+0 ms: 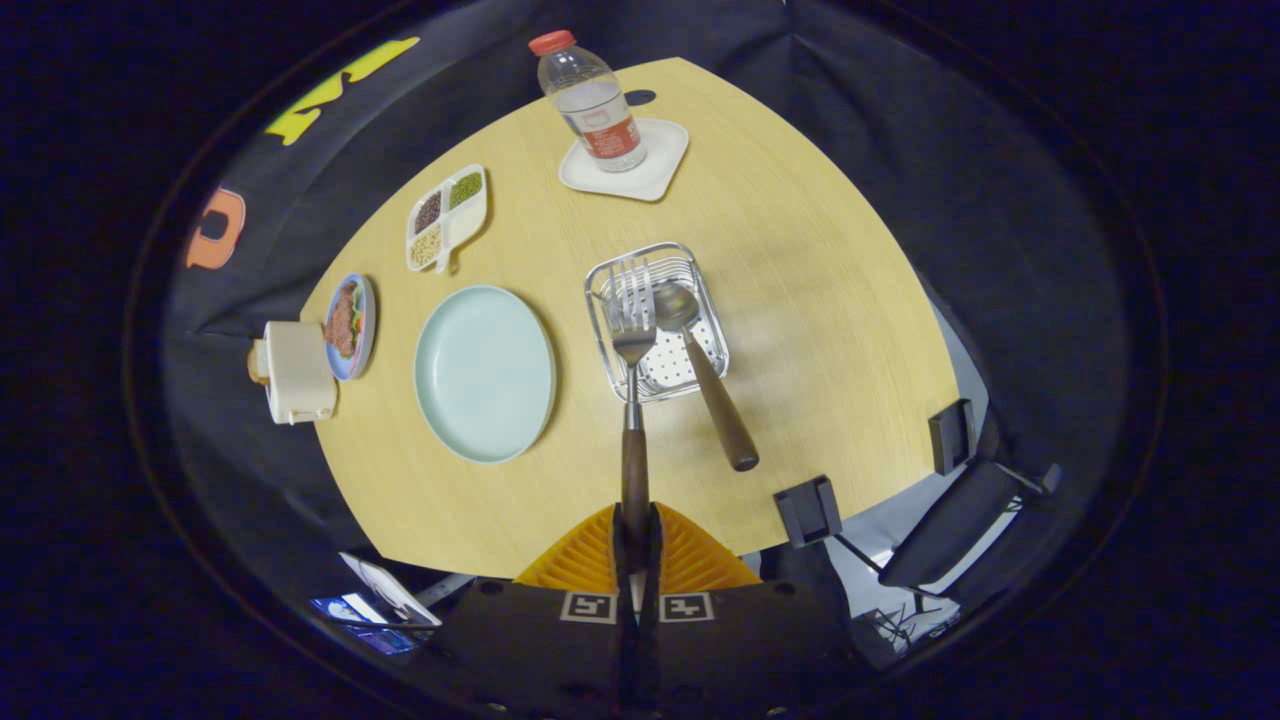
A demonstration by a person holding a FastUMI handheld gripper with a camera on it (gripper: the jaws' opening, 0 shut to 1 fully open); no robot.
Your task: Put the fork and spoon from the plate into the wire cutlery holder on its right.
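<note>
My gripper [636, 520] is shut on the wooden handle of the fork [633, 340], which points straight ahead with its tines hanging over the wire cutlery holder [604, 300]. The spoon [700, 370] stands in the holder, bowl down inside, its brown handle leaning out over the near right rim. The pale green plate [484, 372] lies bare on the table just left of the holder.
On the wooden table [800, 300], a water bottle [592, 100] stands on a white coaster [640, 170] at the back. A divided snack dish [446, 218], a blue plate of food [348, 326] and a cream mug [296, 372] line the left edge.
</note>
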